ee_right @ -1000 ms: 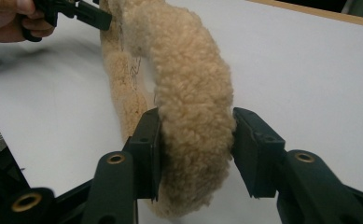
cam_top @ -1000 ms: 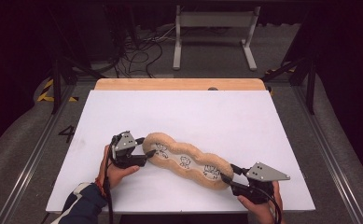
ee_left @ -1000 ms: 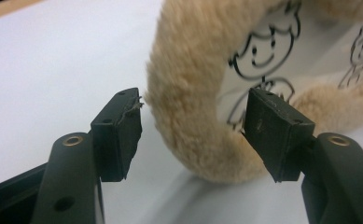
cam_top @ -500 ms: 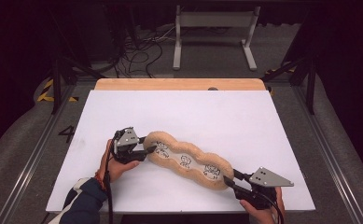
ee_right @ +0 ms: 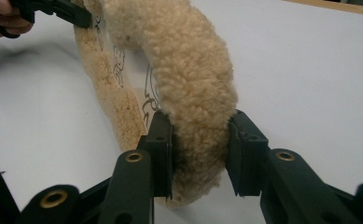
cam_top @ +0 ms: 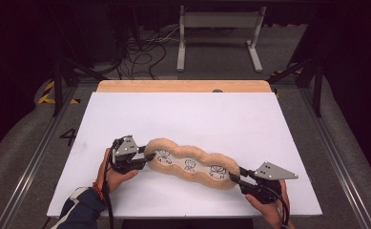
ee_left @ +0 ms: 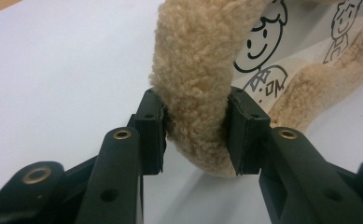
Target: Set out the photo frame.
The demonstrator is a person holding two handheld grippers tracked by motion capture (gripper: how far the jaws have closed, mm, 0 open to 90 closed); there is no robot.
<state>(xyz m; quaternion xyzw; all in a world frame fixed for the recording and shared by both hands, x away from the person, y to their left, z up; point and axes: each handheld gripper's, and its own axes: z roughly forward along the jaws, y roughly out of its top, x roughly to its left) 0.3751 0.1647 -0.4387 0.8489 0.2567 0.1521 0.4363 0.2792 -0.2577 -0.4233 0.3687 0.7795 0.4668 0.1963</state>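
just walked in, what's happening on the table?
A person holds a gripper in each hand, one at each end of a long tan fleece cushion with cartoon figures printed down its middle, lying on the white table. The left gripper and right gripper have just been closing, and each now pinches the fleecy rim at its end.

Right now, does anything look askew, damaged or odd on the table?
Nothing stands out. The fleecy tan cushion lies diagonally on the white board, intact; the left tool and right tool each pinch one end.
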